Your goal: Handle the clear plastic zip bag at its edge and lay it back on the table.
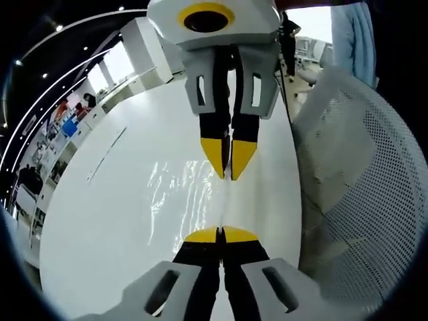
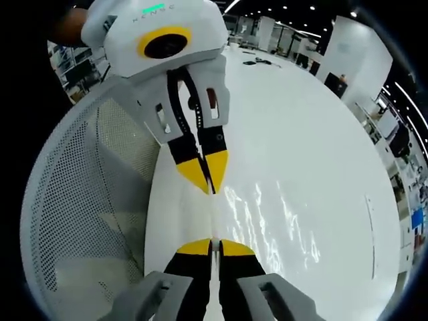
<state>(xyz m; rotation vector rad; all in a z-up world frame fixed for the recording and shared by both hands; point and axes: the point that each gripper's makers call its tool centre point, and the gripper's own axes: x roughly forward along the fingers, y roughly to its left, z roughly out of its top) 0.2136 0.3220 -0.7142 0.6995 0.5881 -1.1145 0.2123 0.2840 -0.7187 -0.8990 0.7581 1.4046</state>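
Clear zip bag (image 1: pixel 184 190) outline lost in glare, mesh chair back (image 1: pixel 361 187) cut off by edge

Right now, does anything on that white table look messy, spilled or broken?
Nothing stands out. The clear zip bag is crinkled and glinting but looks intact on the white table, with both grippers, left and right, closed along its edge. No spill shows.

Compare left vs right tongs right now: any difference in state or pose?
Hardly any in state: left tongs and right tongs are both shut on the zip bag. In pose they oppose: each points at the other across the bag's edge. Shared: yellow tips, white table beneath.
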